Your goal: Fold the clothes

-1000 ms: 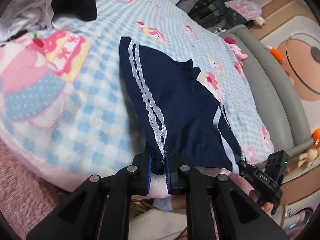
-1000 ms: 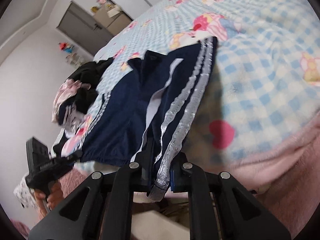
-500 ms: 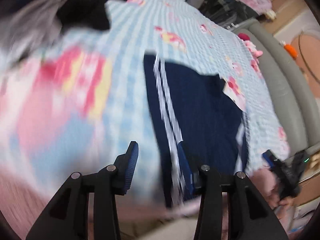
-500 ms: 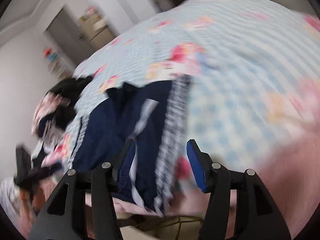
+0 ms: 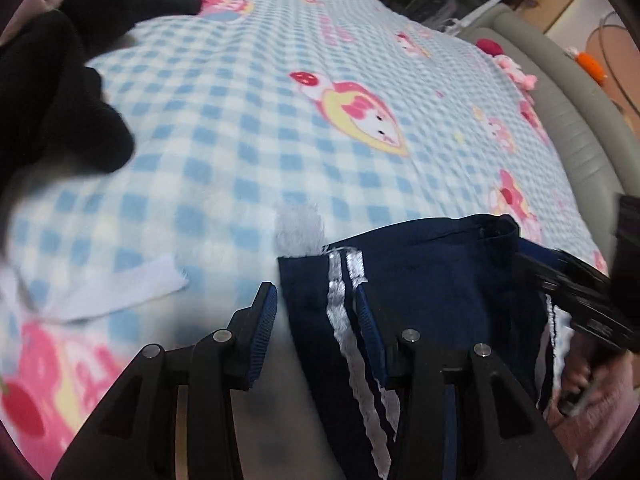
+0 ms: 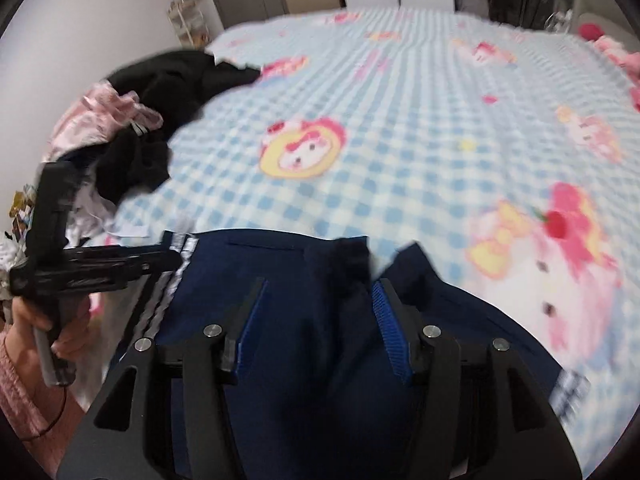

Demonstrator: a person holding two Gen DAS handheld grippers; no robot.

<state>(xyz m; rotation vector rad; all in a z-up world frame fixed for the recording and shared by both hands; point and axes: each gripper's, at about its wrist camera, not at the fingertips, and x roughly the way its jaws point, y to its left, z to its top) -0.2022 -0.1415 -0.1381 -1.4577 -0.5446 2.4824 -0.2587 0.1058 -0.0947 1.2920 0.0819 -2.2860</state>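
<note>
From the left wrist, the left gripper (image 5: 316,300) has its jaws apart and closing, gripping nothing; the navy trousers (image 5: 432,280) lie at five o'clock on the checked blanket (image 5: 248,136). From the right wrist, the right gripper (image 6: 318,300) hangs over the trousers, jaws apart and closing, pads clear; black clothes (image 6: 160,92) lie at ten o'clock.

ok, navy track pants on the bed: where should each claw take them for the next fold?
Probably at the far hem of the navy track pants: left claw on the silver-striped corner, right claw on the opposite corner, both coming over the near edge. That hem lies flat and free on the checked blanket.
</note>
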